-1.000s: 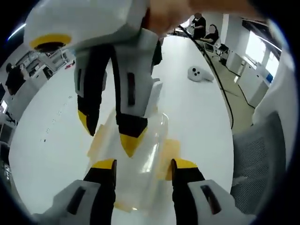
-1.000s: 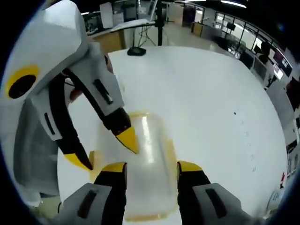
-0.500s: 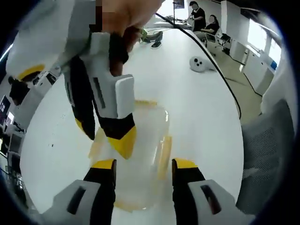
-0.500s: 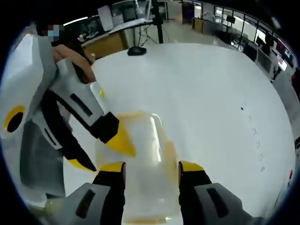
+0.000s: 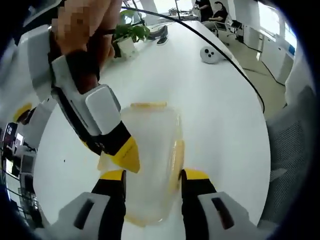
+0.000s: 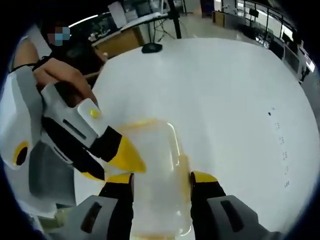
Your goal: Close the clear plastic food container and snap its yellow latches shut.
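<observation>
The clear plastic container (image 5: 150,145) lies on the white table (image 5: 220,110) with its lid on. Yellow latches show at its far end (image 5: 148,105) and right side (image 5: 177,157). My left gripper (image 5: 154,176) is open, its jaws straddling the container's near end. My right gripper (image 5: 106,151) reaches in from the upper left, one yellow tip at the lid's left edge. In the right gripper view the container (image 6: 156,165) sits between the jaws of my open right gripper (image 6: 161,178). The left gripper (image 6: 111,167) leans in from the left, a tip at the lid's edge.
A potted plant (image 5: 127,37), a white round device (image 5: 210,54) and a black cable (image 5: 235,67) lie farther along the table. A grey chair (image 5: 295,150) stands at its right edge. A black mouse-like object (image 6: 151,47) sits at the far end. A person's hand (image 6: 62,77) holds the left gripper.
Each gripper's tip, seen from the other, has slid from over the lid's middle to its side edge. Both cameras have tilted, so the far table shows more.
</observation>
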